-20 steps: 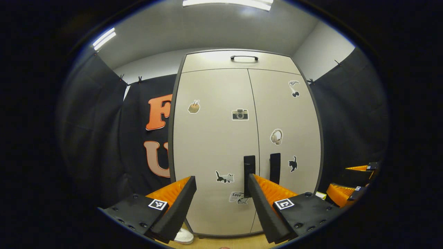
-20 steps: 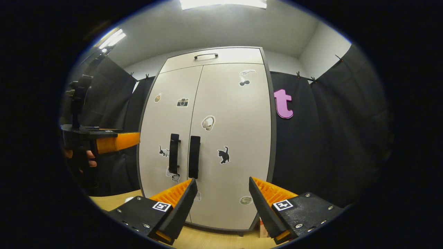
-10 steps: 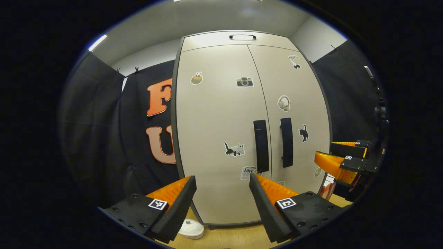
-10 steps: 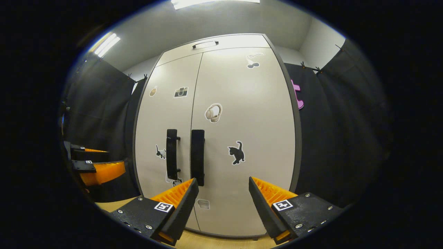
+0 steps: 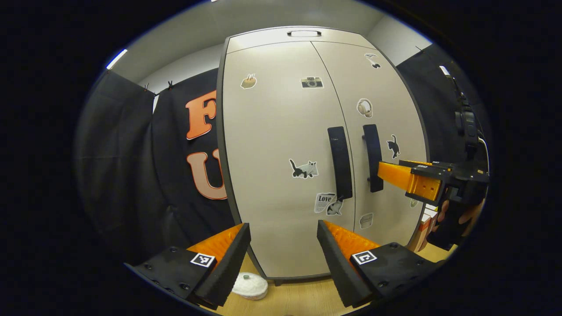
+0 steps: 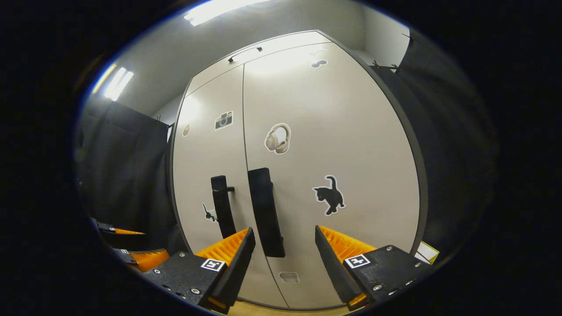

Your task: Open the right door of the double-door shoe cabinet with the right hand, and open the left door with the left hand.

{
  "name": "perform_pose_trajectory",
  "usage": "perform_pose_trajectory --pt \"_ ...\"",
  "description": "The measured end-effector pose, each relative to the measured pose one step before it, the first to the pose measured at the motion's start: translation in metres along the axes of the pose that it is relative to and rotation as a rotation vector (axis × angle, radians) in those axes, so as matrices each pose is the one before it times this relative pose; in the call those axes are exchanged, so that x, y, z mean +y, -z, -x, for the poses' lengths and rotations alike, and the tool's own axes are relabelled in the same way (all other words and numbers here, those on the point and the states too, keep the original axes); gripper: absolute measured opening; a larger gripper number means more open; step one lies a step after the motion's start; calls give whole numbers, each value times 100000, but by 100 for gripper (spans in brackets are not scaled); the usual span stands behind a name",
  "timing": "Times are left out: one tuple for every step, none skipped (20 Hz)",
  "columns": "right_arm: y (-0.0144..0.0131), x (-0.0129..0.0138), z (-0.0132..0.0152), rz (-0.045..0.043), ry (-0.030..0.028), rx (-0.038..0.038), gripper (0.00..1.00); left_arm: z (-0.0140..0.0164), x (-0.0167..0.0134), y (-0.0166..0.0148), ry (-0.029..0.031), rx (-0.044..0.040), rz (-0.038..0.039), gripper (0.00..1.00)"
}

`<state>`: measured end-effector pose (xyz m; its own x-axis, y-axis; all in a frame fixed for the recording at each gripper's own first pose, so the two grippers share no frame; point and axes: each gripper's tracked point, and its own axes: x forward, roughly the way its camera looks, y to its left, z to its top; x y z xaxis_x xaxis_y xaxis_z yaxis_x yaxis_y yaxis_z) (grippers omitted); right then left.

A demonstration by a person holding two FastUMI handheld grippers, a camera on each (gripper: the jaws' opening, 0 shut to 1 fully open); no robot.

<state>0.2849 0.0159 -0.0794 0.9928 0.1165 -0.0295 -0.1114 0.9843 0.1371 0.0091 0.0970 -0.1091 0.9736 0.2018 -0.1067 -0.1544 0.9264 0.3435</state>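
I bring my wide-open, empty right tongs (image 6: 283,245) around the right door's black vertical bar handle (image 6: 266,213); left tongs (image 5: 283,245) wait open, empty.

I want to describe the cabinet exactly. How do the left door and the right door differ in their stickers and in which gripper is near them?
The left door carries a camera sticker and a grey-and-white cat sticker; the right door carries a headphones sticker and a black cat sticker. The right gripper nearly reaches the right door's handle, fingers apart; the left gripper is farther from the left door's handle. Both doors are beige, shut, with vertical black handles.
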Motion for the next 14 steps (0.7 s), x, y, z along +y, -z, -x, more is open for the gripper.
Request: perform_pose_trajectory --pt "241 288 -600 6433 -696 1468 83 -158 -17 381 -93 883 288 98" --pt "-101 -18 -625 5134 929 -150 84 -74 -23 367 -77 983 401 98" --pt "61 222 -492 -949 -74 -139 84 -78 19 324 -162 941 313 98" --pt "300 53 -226 -4207 181 1032 84 28 93 347 -362 763 59 97" --pt "417 -192 -303 -4109 404 1672 84 19 112 248 -425 511 -23 97" --pt "425 -337 -349 -1571 234 1991 84 -26 135 186 -385 509 135 97" --pt "158 -266 63 960 1246 947 84 49 71 93 -44 416 288 97" --pt "-315 189 -105 2416 75 -1119 84 -6 94 200 -321 375 140 97" --pt "69 176 -103 2785 658 108 78 -74 160 133 -430 511 164 98" --pt "53 195 -147 2361 768 588 76 13 47 207 -355 565 342 97" --pt "-1 281 -199 1148 805 404 70 28 -17 12 38 126 424 97" --pt "-26 329 -123 -640 576 749 66 146 62 -50 -106 -280 369 98" --pt "28 346 -164 -1583 147 906 56 216 138 -160 -167 -377 157 98" --pt "40 295 -251 -1440 125 889 51 108 144 -274 -118 -377 31 98"
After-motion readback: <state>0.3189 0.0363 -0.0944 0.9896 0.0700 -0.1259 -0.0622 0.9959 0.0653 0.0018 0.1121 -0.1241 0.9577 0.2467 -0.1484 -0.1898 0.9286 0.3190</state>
